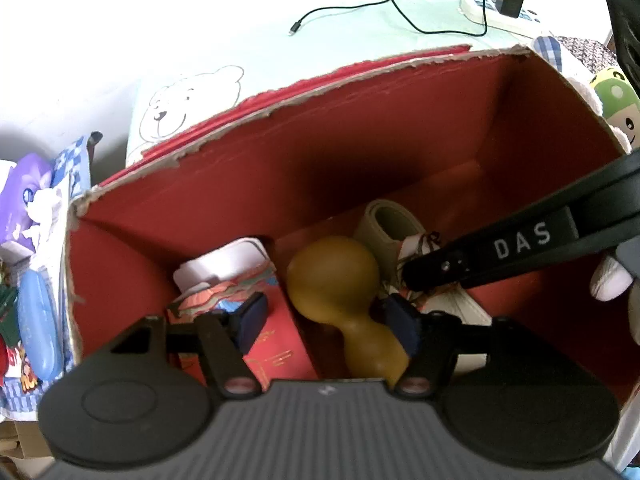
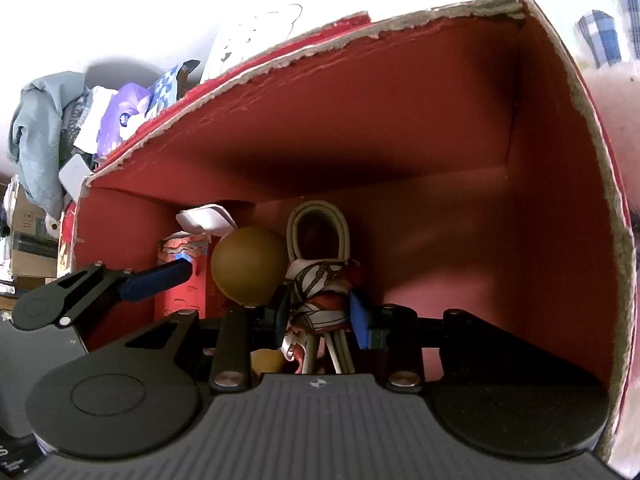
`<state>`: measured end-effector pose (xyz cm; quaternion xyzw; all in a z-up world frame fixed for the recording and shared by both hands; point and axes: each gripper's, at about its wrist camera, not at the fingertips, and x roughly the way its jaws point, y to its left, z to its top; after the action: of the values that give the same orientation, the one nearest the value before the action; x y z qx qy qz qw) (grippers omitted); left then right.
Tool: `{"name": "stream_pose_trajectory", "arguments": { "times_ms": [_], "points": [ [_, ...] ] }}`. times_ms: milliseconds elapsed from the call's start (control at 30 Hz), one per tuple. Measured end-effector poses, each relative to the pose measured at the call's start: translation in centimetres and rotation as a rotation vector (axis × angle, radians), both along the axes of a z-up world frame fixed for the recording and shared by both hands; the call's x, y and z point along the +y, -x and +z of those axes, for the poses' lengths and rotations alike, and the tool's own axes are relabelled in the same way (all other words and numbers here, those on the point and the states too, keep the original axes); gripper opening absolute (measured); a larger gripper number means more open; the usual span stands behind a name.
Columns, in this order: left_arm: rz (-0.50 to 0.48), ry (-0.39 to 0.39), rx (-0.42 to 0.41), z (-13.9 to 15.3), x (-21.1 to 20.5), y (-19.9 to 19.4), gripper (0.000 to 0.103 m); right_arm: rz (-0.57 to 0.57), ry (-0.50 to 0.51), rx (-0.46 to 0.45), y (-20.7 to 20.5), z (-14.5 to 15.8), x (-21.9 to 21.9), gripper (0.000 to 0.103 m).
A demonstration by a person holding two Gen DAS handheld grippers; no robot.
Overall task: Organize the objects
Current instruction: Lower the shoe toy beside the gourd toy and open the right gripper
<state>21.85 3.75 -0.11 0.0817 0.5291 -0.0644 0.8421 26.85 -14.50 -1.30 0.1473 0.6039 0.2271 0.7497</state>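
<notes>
A torn red cardboard box (image 1: 360,140) (image 2: 400,120) stands open below both grippers. On its floor lies a brown gourd (image 1: 332,276) (image 2: 248,268), between the fingers of my left gripper (image 1: 328,322). That gripper is open: its right pad is at the gourd's neck and its left pad is clear of it. Beside the gourd is a cream strap loop (image 1: 384,220) (image 2: 316,212) wrapped in a red-and-white scarf (image 2: 320,292). My right gripper (image 2: 320,318) has both pads against the scarf. A patterned red carton (image 1: 272,344) and a white case (image 1: 224,264) sit to the left.
Clutter lines the box's left side: a purple tissue pack (image 1: 24,196) and a blue case (image 1: 38,320). Behind the box are a bear-print cloth (image 1: 188,100), a black cable (image 1: 360,8) and a power strip (image 1: 496,8). A green plush toy (image 1: 616,104) is on the right.
</notes>
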Motion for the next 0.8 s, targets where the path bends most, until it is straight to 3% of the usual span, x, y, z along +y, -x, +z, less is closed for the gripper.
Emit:
{"name": "stream_pose_trajectory", "arguments": {
  "times_ms": [800],
  "points": [
    [0.004, -0.019, -0.006, 0.02, 0.15, 0.20, 0.070, 0.014, 0.027, -0.043, 0.23, 0.41, -0.09, 0.036]
  ]
}}
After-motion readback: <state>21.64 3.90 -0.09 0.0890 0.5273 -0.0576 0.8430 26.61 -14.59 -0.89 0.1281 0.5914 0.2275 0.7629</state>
